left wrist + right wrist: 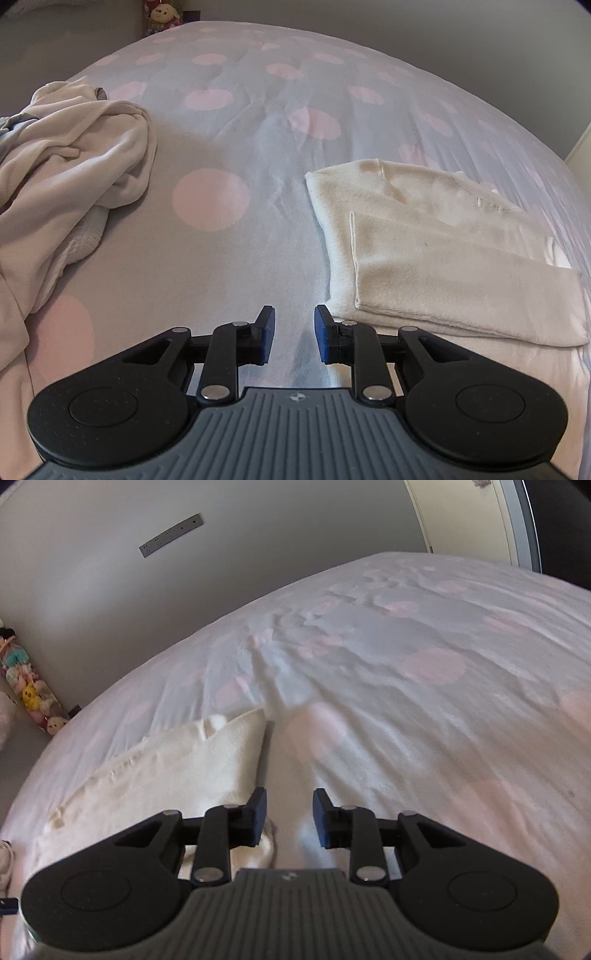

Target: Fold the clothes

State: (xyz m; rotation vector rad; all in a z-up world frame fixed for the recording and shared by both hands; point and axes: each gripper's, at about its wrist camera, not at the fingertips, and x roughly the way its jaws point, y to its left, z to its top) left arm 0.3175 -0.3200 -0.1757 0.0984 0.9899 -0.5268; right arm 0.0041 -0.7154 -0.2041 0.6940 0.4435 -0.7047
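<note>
Left gripper [294,334]: jaws apart, nothing between them, hanging over bare bedspread [229,258] at lower centre of the left view. Right gripper [289,818]: jaws likewise apart and empty, left finger over the near edge of the cream garment [177,771], right finger over bare sheet.

Just right of the left jaws, lower right of that view – cream garment [443,251] lying flat, folded into a tidy rectangle, one layer lapped over another with a stitched hem showing along the upper layer's left edge. Looks done, by the shape of it. Same piece at lower left of the right view, one corner pointing up toward frame centre.

At left of the left view – pile [70,177] of crumpled pale clothes, bunched and unfolded, a grey piece peeking out at far left. Judged as what remains: one piece folded, a heap left to fold.

Room: broad bare stretch of dotted bedspread between pile and folded piece, running up to the far edge at the wall; enough, probably, to spread a garment flat. Bed edge falling away at left of the right view, soft toys [29,690] on the floor beyond. Folded piece near the bed's near edge, so little margin there
</note>
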